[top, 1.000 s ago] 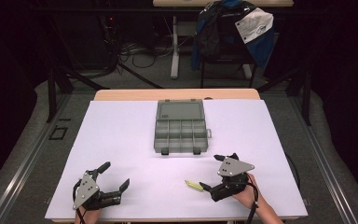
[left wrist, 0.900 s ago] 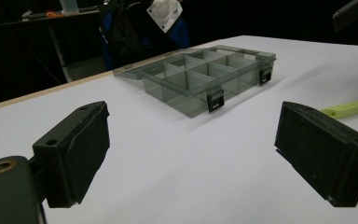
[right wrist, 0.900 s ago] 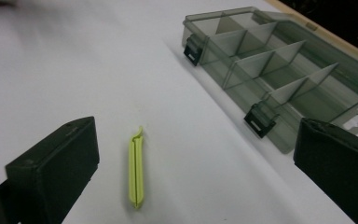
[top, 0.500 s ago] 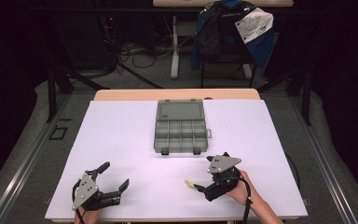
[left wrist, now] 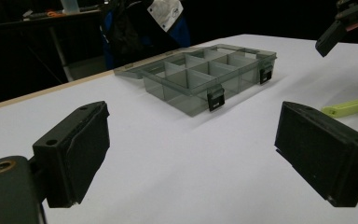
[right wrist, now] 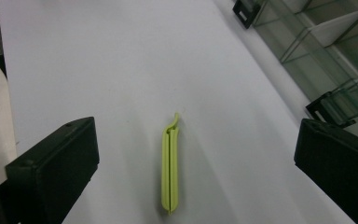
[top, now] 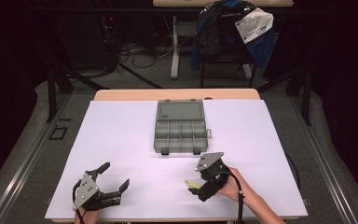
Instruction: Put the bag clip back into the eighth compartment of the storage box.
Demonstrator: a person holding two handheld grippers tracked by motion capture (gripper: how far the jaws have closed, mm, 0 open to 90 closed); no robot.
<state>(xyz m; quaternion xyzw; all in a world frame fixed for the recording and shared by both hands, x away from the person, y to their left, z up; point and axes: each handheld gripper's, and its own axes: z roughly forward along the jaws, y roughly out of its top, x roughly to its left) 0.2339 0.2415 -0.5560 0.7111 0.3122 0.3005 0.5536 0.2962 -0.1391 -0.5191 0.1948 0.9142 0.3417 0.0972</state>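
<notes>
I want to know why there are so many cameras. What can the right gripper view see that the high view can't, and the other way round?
The right gripper view alone shows the yellow-green clip's detail: a long closed bar with a curled tip, lying between wide-open jaws. The high view alone takes in the whole white table, the left gripper open near its front edge, and the jacket on a chair behind. Both share the clip, the right gripper and the grey compartment box.

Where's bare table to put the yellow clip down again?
Bare: left of the box, right of it, and between the left gripper and the clip. Crowded: by the right gripper, close under the box's front.
</notes>
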